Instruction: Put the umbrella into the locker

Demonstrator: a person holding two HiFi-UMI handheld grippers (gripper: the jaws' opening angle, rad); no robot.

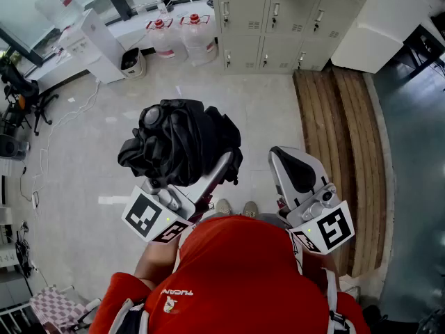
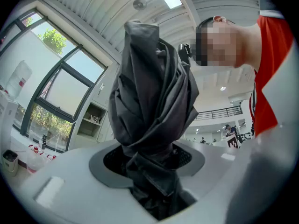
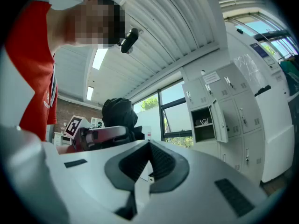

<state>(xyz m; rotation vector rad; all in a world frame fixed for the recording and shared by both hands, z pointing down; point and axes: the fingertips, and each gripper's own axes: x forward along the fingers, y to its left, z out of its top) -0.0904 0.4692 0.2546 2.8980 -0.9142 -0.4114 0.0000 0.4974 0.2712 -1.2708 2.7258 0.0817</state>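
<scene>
The folded black umbrella [image 1: 177, 141] stands bundled upright in my left gripper [image 1: 206, 181], well above the floor. In the left gripper view its dark fabric [image 2: 152, 106] rises out of the gap, and the jaws are shut on its lower end. My right gripper [image 1: 290, 160] hangs to the right of the umbrella, shut and holding nothing; its pads meet in the right gripper view [image 3: 149, 148]. The grey lockers [image 1: 271, 19] line the far wall. One compartment [image 3: 204, 122] stands with its door open.
A long wooden bench [image 1: 341, 152] runs along the right, beside the lockers. Two water bottles [image 1: 181, 37], a white dispenser [image 1: 90, 44] and a small bin [image 1: 131, 61] stand at the back left. Cables [image 1: 69, 117] trail over the pale floor on the left.
</scene>
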